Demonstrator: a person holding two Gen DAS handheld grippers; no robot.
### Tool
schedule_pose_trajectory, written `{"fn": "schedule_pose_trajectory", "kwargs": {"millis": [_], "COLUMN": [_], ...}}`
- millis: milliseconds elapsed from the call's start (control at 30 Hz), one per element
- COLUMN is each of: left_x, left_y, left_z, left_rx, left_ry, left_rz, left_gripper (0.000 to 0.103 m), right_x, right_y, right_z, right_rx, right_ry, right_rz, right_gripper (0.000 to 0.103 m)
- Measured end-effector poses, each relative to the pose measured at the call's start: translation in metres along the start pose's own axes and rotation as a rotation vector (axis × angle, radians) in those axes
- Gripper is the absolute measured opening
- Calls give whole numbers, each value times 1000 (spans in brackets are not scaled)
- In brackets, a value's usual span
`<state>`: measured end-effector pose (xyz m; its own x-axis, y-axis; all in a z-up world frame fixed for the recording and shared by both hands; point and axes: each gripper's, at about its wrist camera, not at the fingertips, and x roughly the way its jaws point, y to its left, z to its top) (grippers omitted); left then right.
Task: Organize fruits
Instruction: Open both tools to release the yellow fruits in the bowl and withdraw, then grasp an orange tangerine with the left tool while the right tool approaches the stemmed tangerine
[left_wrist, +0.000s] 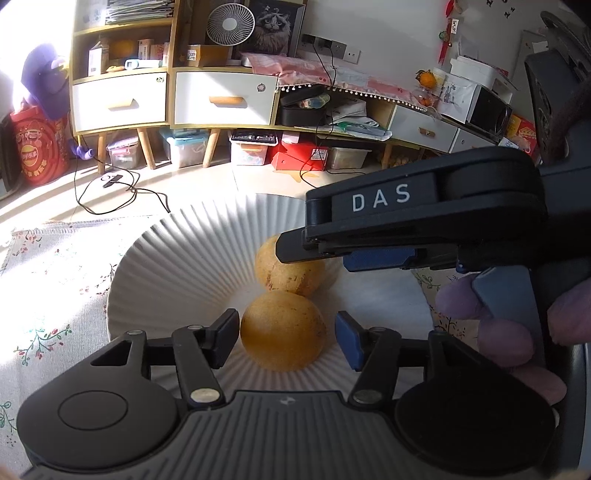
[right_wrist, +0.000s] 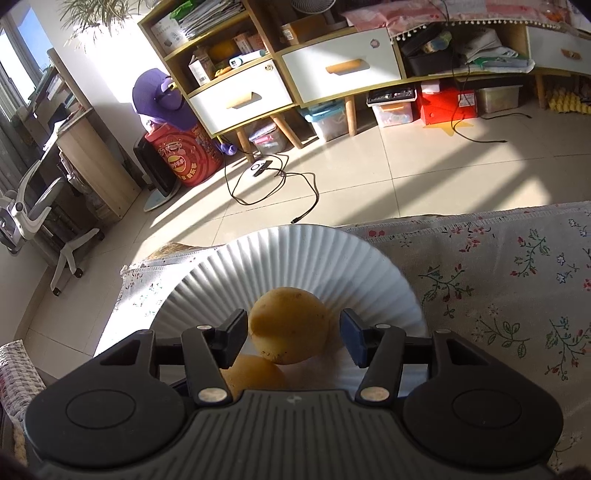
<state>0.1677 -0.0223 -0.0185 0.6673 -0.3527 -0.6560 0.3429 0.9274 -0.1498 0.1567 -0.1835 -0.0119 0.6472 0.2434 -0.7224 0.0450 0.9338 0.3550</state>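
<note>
Yellow fruits, two, touching on ribbed plate (left_wrist: 177, 258). Near fruit (left_wrist: 282, 330) sits between left gripper (left_wrist: 286, 338) pads, far fruit (right_wrist: 288, 325) between right gripper (right_wrist: 293, 338) pads; both part-open, not pressing. Likely firm, round, rolls easily: grip across the middle.

Hard sunlight poured in from the window (right_wrist: 22, 55) side, bleaching the tablecloth (left_wrist: 55, 266) and striping the floor (right_wrist: 406, 166) with shadows; edges bowed and darkened, everything else stayed sharp.
</note>
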Motion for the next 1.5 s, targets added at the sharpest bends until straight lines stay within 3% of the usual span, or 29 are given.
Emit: {"fn": "schedule_pose_trajectory", "kwargs": {"millis": [67,367,867,1500], "left_x": [-3,-23,-68,-102], "left_y": [-1,-3,-10,-11], "left_z": [0,-2,-19,-64], "left_rx": [8,23,66,60], "left_ry": [-1,8,41,119], "left_rz": [5,22,57,101], "left_gripper": [57,71,88,92], "right_x": [-4,-29,-73,-101], "right_y": [0,2,9,3], "right_z": [1,-3,-28,-76], "right_rx": [2,-15,-98,-122], "right_ry": [-7,-22,-22,30], "right_rz": [-2,-27,-71,-127], "right_gripper": [59,69,86,94]}}
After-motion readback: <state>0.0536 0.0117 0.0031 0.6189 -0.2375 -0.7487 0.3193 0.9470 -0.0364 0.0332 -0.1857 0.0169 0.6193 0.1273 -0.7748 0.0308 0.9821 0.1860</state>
